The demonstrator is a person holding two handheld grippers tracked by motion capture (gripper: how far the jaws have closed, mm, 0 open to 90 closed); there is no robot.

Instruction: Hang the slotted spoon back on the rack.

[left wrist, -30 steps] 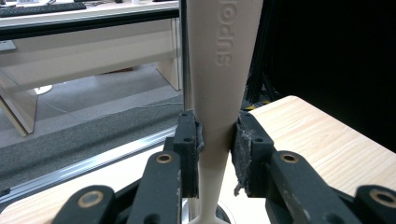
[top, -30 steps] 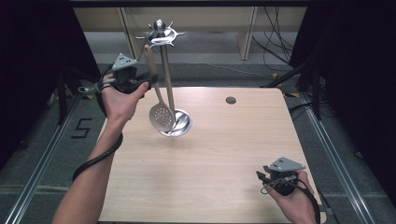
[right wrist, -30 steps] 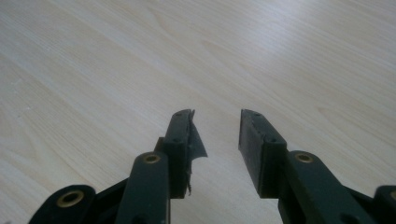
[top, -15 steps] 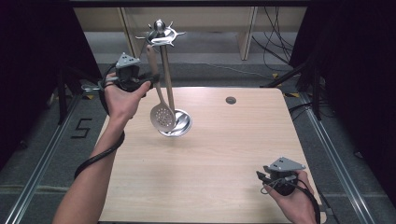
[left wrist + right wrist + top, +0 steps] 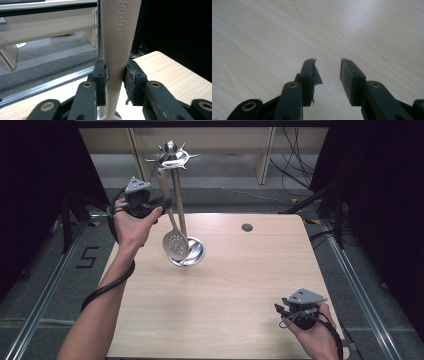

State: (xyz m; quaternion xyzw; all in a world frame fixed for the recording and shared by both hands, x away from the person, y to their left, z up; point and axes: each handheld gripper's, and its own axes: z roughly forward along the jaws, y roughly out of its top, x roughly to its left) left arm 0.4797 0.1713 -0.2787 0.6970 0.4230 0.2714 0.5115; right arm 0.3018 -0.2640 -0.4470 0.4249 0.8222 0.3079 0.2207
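A metal utensil stand (image 5: 171, 156) with a ring of hooks on top rises from a round base (image 5: 196, 254) at the back left of the wooden table (image 5: 240, 285). Beside its pole hangs a slotted spoon (image 5: 175, 244) with a beige handle (image 5: 117, 37), its perforated head just above the base. My left gripper (image 5: 161, 203) (image 5: 115, 72) is shut on that handle, both pads pressing on it. Whether the handle's top is on a hook I cannot tell. My right gripper (image 5: 281, 311) (image 5: 327, 66) rests low at the front right of the table, open, with nothing between its fingers.
A small dark round hole (image 5: 247, 227) sits near the table's back edge. Behind the table stand pale wooden furniture legs (image 5: 263, 160) and loose cables (image 5: 295, 150). A "5" mark (image 5: 87, 257) is on the floor at the left.
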